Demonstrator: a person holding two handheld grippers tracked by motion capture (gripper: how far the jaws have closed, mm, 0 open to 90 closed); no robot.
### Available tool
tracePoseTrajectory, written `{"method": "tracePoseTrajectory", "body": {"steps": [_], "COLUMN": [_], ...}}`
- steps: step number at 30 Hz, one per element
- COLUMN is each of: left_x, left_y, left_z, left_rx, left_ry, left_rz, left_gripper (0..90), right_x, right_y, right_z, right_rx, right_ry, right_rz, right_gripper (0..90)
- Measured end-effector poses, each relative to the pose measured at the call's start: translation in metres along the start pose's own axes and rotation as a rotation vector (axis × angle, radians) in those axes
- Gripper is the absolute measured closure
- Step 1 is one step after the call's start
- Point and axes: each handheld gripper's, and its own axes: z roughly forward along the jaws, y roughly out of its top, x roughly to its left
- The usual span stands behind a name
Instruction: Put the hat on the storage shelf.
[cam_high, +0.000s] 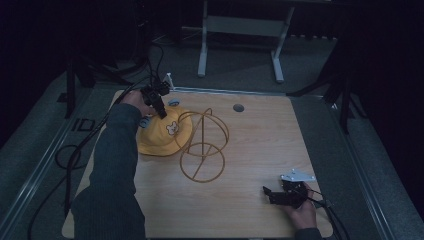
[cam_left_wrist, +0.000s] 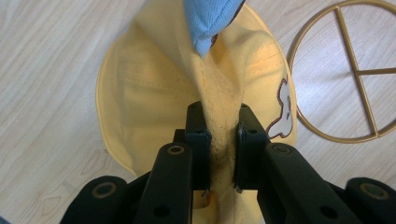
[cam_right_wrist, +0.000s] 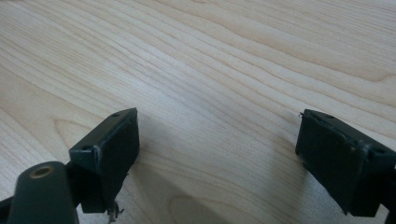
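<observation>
A yellow bucket hat (cam_high: 160, 135) with a small cartoon patch and blue ear flaps lies at the table's left rear. My left gripper (cam_high: 161, 111) reaches over its far edge. In the left gripper view the jaws pinch a ridge of the yellow hat (cam_left_wrist: 163, 102) fabric, with my left gripper (cam_left_wrist: 219, 135) shut on that fold and a blue flap (cam_left_wrist: 208, 21) above it. A gold wire hat stand (cam_high: 202, 150) sits just right of the hat, and its ring base (cam_left_wrist: 355, 74) lies on the wood. My right gripper (cam_high: 267, 194) rests near the front right, and its jaws (cam_right_wrist: 217, 154) stand wide over bare wood.
The wooden table (cam_high: 260, 150) has a round grommet hole (cam_high: 238, 107) near its back edge. Cables (cam_high: 75, 150) trail off the left side. A white desk frame (cam_high: 240, 30) stands beyond the table.
</observation>
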Motion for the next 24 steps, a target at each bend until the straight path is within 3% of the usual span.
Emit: {"method": "tracePoseTrajectory", "body": {"steps": [17, 24], "left_x": [0.003, 0.001], "left_y": [-0.017, -0.017], "left_z": [-0.034, -0.051], "left_rx": [-0.025, -0.029], "left_ry": [0.010, 0.028], "left_rz": [-0.025, -0.019], "left_gripper": [79.0, 79.0], "right_x": [0.000, 0.000], "right_y": [0.000, 0.000], "right_z": [0.000, 0.000], "right_rx": [0.002, 0.004], "right_ry": [0.001, 0.000], "right_rz": [0.006, 0.006], "right_gripper": [13.5, 13.4]}}
